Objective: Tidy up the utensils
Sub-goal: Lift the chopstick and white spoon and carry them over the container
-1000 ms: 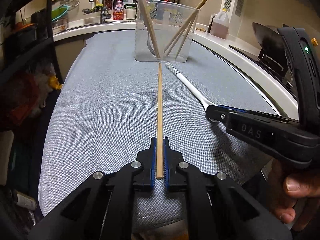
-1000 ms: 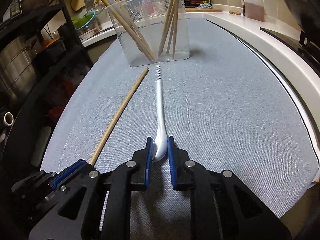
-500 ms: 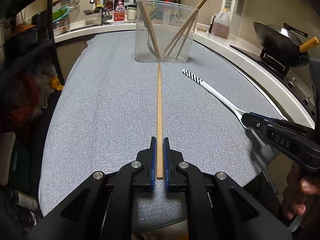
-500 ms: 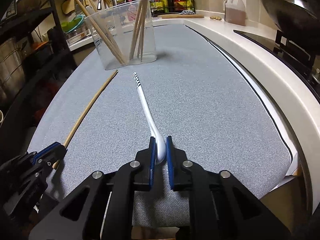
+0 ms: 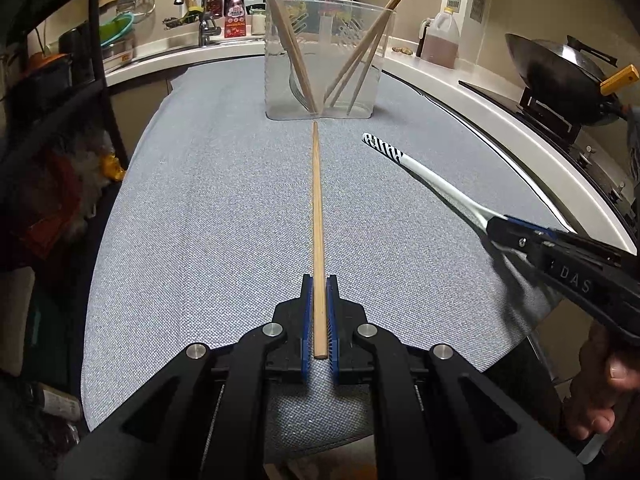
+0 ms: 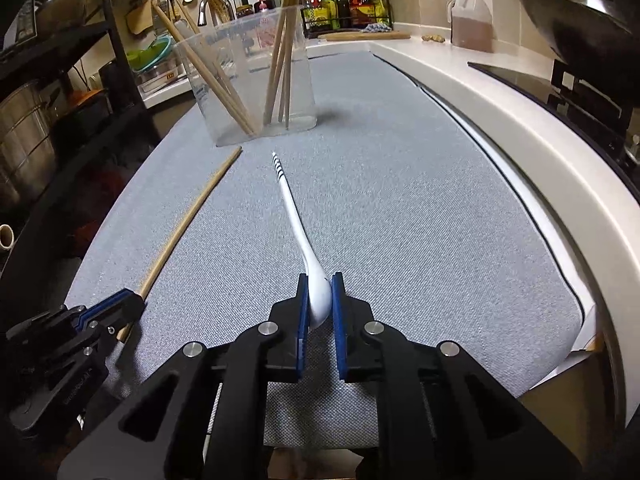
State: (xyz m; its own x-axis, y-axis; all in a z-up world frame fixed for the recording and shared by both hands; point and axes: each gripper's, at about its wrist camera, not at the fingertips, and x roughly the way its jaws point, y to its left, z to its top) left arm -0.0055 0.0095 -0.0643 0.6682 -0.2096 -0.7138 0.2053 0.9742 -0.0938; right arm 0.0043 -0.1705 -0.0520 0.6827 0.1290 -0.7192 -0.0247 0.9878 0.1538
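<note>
My left gripper [image 5: 319, 316] is closest to me. Its jaws are squeezed tight on the near end of a long wooden chopstick [image 5: 317, 220]. The stick points straight away from me over the gray cloth [image 5: 200, 220] on the counter, and its far tip is just in front of the clear cup [image 5: 324, 56].

My right gripper [image 6: 320, 300] is near the right edge of the counter. Its jaws are pressed on the bowl of a white spoon [image 6: 298, 224]. The handle sticks out ahead, and its striped end points at the cup too.

The cup stands near the far edge of the counter. More chopsticks [image 5: 352, 60] lean inside it.

I think the job now is to put both things in the cup. To do it well, I should lift each one up high, tip it so the far end points down, and go over the rim, not into the wall. I should go one at a time so my grippers don't bump, and let go only when the end is inside.

I can read "DAS" on the side of my right gripper. The bottle labels far back are too small to read.
</note>
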